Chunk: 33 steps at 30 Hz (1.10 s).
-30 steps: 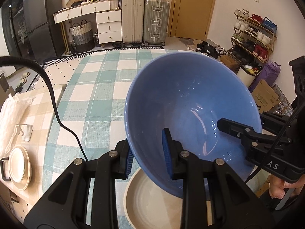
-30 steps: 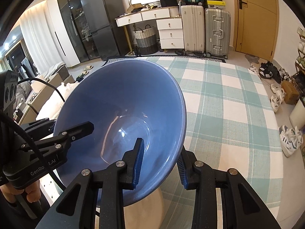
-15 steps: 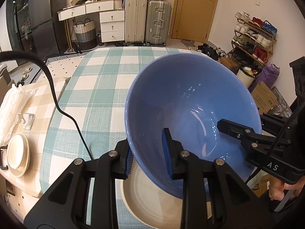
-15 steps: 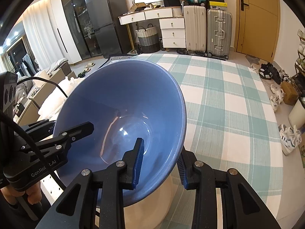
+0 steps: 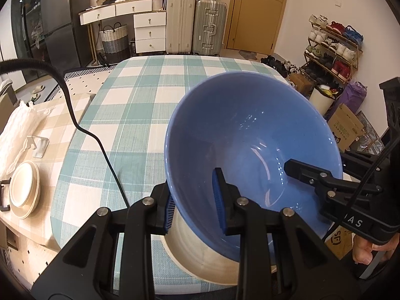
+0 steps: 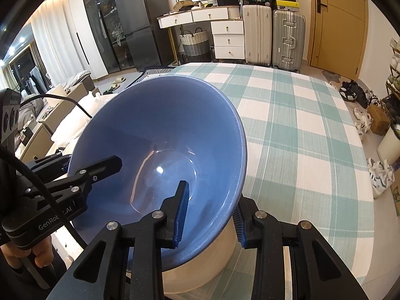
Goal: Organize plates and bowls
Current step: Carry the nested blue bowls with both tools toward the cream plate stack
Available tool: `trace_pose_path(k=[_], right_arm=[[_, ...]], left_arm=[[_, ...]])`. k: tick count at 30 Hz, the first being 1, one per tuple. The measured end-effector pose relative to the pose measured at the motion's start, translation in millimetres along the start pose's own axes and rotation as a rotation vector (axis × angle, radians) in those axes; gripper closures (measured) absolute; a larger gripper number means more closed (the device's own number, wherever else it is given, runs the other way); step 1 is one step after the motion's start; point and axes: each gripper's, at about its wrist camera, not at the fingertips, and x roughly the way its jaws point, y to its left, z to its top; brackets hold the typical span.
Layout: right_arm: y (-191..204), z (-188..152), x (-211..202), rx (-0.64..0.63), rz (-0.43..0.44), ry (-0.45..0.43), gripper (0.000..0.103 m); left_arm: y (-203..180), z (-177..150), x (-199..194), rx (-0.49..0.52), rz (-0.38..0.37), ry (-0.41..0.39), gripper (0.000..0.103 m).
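A large blue bowl (image 5: 252, 145) fills both views; in the right wrist view it (image 6: 162, 145) sits left of centre. My left gripper (image 5: 193, 202) is shut on its left rim. My right gripper (image 6: 210, 212) is shut on its right rim, one pad inside and one outside. The bowl hangs just above a cream bowl (image 5: 202, 257) on the table, which also shows in the right wrist view (image 6: 207, 262). Each gripper shows in the other's view: the right one (image 5: 325, 182) and the left one (image 6: 82, 175).
The table (image 5: 130, 115) has a green and white checked cloth. A stack of cream plates (image 5: 23, 190) lies on a side table at the left, beside a white bag (image 5: 17, 127). A black cable (image 5: 82, 115) crosses the cloth. Suitcases, drawers and a shoe rack stand beyond.
Both grippers have lifted the blue bowl and drawn it back. More of the cream bowl shows beneath it. The grips have not changed.
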Motion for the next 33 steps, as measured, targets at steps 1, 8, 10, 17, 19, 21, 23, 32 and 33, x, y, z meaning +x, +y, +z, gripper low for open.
trace_pose_path(k=[1,8,10,17,19,21,23,32,33], right_arm=[[1,-3,0,-0.003,0.000,0.002,0.069],[11,-18,1,-0.018,0.010,0.014,0.069],[14,-23,1,-0.024,0.010,0.015,0.069],[20,-37,-3,-0.025,0.001,0.012,0.069],[20,-42,-4,-0.023,-0.003,0.011,0.069],[21,-46,-5,-0.021,-0.005,0.011,0.069],[21,-50,-4,-0.019,-0.008,0.012,0.069],[17,-49,0,-0.013,-0.023,0.010,0.068],[17,-48,1,-0.008,-0.023,0.010,0.068]], left_arm=[[1,-3,-1,-0.003,0.002,0.000,0.079],[5,-13,-3,-0.016,0.005,-0.004,0.079],[7,-17,-4,-0.020,0.005,-0.006,0.079],[11,-31,2,-0.019,-0.005,-0.009,0.079],[12,-38,1,-0.016,-0.007,-0.008,0.079],[12,-44,2,-0.013,-0.005,-0.007,0.079],[13,-48,5,-0.012,-0.005,-0.004,0.079],[17,-49,18,-0.029,-0.023,-0.002,0.079],[17,-47,20,-0.031,-0.023,-0.001,0.079]])
